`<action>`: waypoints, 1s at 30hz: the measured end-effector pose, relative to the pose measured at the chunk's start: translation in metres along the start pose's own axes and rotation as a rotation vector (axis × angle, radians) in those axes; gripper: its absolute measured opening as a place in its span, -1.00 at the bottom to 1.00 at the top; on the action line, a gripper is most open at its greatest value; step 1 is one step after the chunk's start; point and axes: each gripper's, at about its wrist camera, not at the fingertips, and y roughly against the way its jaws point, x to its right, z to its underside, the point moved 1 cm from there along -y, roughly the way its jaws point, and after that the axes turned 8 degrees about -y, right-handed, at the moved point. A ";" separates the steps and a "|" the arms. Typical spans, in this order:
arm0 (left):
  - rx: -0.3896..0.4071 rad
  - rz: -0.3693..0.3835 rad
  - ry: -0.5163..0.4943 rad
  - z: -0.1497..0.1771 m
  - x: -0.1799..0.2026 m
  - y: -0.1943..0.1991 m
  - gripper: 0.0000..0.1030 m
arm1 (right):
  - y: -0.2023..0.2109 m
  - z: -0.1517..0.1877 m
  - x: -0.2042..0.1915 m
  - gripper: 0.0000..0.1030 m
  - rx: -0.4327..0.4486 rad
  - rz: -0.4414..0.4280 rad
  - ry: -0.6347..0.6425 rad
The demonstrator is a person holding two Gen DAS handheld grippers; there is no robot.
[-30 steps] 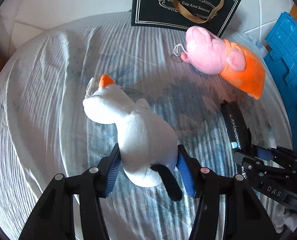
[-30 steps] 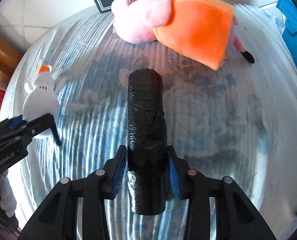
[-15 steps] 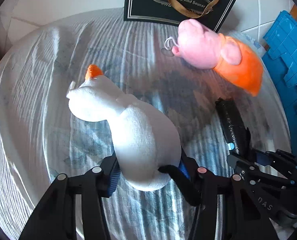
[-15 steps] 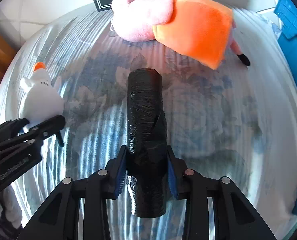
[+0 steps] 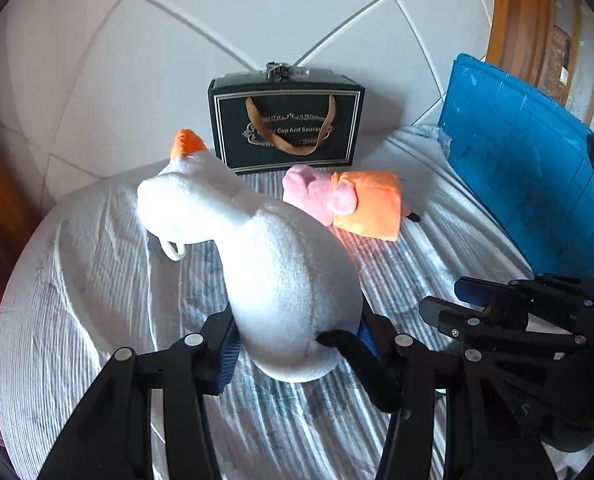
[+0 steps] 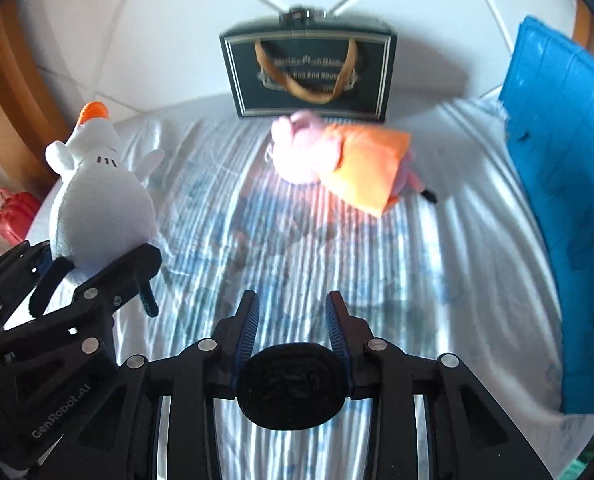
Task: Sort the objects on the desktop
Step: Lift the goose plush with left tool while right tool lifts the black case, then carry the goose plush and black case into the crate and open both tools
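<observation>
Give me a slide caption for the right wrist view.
Right tool grips black roll; left tool lifts white plush.

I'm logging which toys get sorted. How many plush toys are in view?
2. The white plush is held in the left gripper; the pink plush lies on the cloth in front of the black gift bag. None seem hidden.

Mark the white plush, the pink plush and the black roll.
white plush (image 5: 289, 280), left wrist view, on its round body between the fingers.
pink plush (image 6: 297, 152), right wrist view, on its pink head.
black roll (image 6: 293, 388), right wrist view, on its end face.
</observation>
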 end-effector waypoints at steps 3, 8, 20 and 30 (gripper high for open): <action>0.036 0.007 -0.006 0.001 0.009 0.026 -0.05 | 0.028 0.003 -0.005 -0.34 0.060 -0.004 -0.001; 0.091 0.022 -0.035 0.000 0.033 0.062 -0.05 | 0.077 0.007 0.003 -0.35 0.148 0.005 0.004; 0.180 0.099 -0.133 -0.055 0.146 0.095 -0.05 | 0.169 -0.020 0.089 -0.35 0.275 0.019 -0.025; 0.354 0.190 -0.222 -0.180 0.309 0.128 -0.05 | 0.289 -0.087 0.243 -0.35 0.462 0.105 -0.044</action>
